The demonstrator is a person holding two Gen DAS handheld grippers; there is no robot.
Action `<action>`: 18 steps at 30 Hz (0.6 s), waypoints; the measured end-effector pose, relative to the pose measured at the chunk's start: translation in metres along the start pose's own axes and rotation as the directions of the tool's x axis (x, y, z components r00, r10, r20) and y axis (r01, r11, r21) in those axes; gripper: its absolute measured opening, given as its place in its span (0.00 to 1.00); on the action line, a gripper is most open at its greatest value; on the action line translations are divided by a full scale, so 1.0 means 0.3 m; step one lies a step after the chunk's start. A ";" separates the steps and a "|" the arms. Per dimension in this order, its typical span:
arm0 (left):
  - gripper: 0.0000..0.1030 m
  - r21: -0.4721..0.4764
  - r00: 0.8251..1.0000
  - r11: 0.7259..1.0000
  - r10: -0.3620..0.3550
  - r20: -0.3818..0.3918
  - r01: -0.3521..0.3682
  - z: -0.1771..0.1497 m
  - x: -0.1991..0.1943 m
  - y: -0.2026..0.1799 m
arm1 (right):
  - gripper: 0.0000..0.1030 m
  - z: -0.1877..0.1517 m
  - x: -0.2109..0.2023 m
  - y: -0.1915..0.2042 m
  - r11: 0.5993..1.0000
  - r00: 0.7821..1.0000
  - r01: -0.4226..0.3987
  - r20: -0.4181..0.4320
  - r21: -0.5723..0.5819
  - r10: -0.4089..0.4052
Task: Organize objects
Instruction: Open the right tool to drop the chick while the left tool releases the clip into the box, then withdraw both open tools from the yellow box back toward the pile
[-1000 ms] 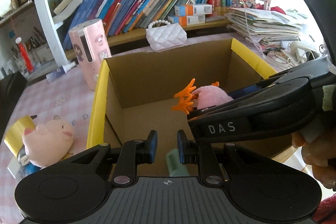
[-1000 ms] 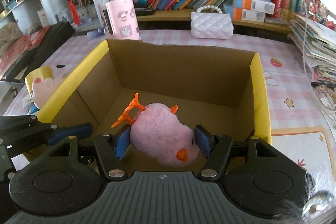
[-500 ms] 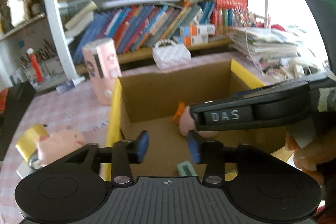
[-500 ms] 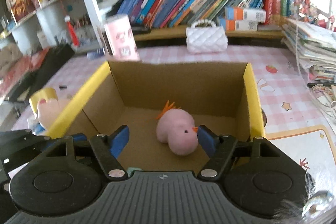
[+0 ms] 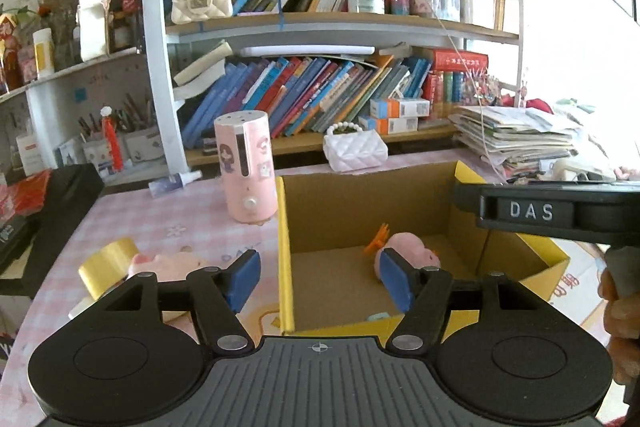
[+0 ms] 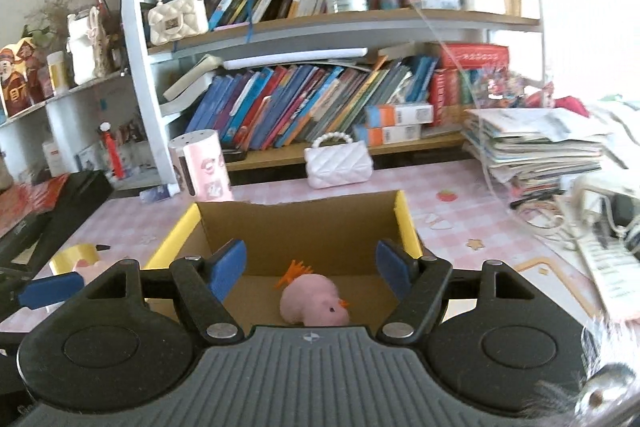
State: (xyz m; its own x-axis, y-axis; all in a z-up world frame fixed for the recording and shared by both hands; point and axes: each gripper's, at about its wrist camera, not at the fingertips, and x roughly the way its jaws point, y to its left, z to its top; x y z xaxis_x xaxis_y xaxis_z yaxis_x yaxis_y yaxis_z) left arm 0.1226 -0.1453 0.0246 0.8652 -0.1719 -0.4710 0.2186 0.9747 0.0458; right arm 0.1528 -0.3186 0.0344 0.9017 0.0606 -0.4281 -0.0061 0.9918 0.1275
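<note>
Two sets of tongs hang released above the near side of the cardboard box (image 5: 360, 211): our left tongs (image 5: 318, 277) have just been opening and nothing sits between their blue pads, and our right tongs (image 6: 311, 265) stand spread and empty too. The pink chick toy (image 6: 314, 301) lies on the box floor, near the middle, clear of both. A small mint-green thing (image 5: 378, 316) shows at the box's near inner edge. We judge this the end of a drop-off, with the next pick to follow.

Outside, on the pink checked worktop (image 5: 160, 223), a pink plush (image 5: 172, 263) lies touching a roll of yellow tape (image 5: 110, 261), left of the box. That seems the likely next target for our left tongs. Reaching it calls for clearing the yellow-taped left wall (image 5: 285, 251), then descending beside it. The pink cylinder (image 5: 246, 167) stands further back, leaving open worktop between it and the plush. The right tongs' body crosses the right of the left view, so we should keep them apart.
</note>
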 end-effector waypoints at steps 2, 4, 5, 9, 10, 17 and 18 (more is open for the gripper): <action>0.71 0.002 1.000 1.000 -0.004 0.002 0.004 -0.011 -0.018 0.007 | 0.68 -0.020 -0.027 0.010 1.000 1.000 0.021 -0.010 0.001 -0.021; 0.74 0.001 1.000 1.000 -0.015 0.002 0.015 -0.023 -0.037 0.017 | 0.68 -0.041 -0.053 0.024 0.999 0.999 0.040 -0.018 0.002 -0.040; 0.75 0.000 1.000 1.000 -0.020 -0.002 0.020 -0.029 -0.046 0.023 | 0.68 -0.051 -0.066 0.031 0.999 0.998 0.050 -0.024 0.001 -0.050; 0.78 -0.008 0.999 0.999 -0.042 -0.029 0.041 -0.061 -0.082 0.053 | 0.70 -0.094 -0.114 0.056 0.995 0.994 0.097 -0.060 0.017 -0.096; 0.78 -0.012 0.998 0.999 -0.046 -0.037 0.046 -0.071 -0.089 0.061 | 0.70 -0.106 -0.124 0.060 0.994 0.991 0.110 -0.074 0.024 -0.108; 0.84 -0.026 0.991 0.996 -0.091 -0.103 0.089 -0.161 -0.174 0.118 | 0.72 -0.212 -0.193 0.120 0.986 0.970 0.161 -0.191 0.040 -0.150; 0.85 -0.026 0.989 0.995 -0.094 -0.111 0.091 -0.177 -0.188 0.124 | 0.72 -0.229 -0.207 0.137 0.986 0.968 0.163 -0.201 0.036 -0.153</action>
State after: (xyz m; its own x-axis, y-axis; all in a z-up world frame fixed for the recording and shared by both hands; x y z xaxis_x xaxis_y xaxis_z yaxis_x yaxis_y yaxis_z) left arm 0.0580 -0.0918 0.0060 0.7855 -0.2457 -0.5680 0.2851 0.9583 -0.0203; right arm 0.0670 -0.2740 0.0049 0.7866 -0.0704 -0.6134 0.1567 0.9837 0.0881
